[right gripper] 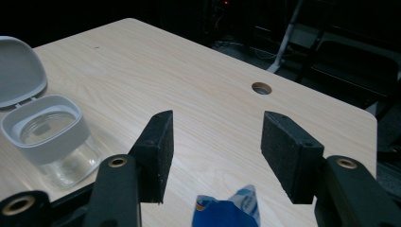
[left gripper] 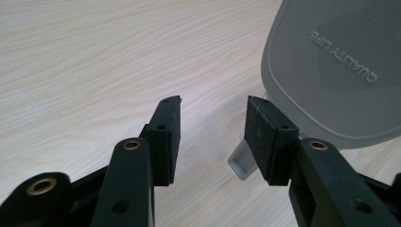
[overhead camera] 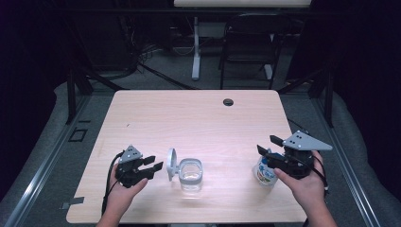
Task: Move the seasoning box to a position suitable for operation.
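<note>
Care comes first: with the jar (overhead camera: 190,174) mid-table, lid (overhead camera: 171,163) flipped open, the left gripper (overhead camera: 154,166) gaping beside it, we lower the right gripper (overhead camera: 266,146), jaws apart and empty, squarely around the blue-and-white packet (overhead camera: 265,174) near the right edge.

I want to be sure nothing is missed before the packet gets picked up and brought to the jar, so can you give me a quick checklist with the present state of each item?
1. Jar lid flipped open on its hinge: ok.
2. Jar standing upright on the table: ok.
3. Right gripper open above the blue and white packet, pads not pressing it: ok.
4. Left gripper open beside the lid, nothing between its pads: ok.
5. Packet already torn open: cannot tell.
6. Bare table between packet and jar: ok.
</note>
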A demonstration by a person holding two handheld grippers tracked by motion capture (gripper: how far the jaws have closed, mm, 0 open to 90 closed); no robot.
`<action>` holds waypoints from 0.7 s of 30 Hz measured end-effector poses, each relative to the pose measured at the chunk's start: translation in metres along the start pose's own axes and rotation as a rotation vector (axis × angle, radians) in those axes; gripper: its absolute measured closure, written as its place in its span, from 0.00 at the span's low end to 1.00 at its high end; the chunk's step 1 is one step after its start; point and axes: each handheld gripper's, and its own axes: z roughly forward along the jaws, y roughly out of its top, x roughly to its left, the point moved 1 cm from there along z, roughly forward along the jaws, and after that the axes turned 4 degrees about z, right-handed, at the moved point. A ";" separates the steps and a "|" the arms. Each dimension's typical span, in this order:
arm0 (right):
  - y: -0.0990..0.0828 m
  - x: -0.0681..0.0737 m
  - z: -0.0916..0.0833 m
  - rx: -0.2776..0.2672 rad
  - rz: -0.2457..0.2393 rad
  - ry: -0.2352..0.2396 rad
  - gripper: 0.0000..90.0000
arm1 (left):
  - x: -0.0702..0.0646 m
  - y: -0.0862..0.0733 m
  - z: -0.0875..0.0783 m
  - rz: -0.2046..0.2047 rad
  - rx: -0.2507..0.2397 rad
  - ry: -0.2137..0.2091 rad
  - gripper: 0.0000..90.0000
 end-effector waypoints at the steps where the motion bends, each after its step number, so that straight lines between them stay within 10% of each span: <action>1: -0.002 -0.004 -0.002 -0.003 0.007 -0.011 0.50 | 0.000 0.000 0.000 0.002 0.004 0.001 0.63; 21: -0.035 -0.019 -0.004 0.056 0.081 -0.026 0.44 | 0.002 -0.001 0.001 0.001 0.008 0.008 0.63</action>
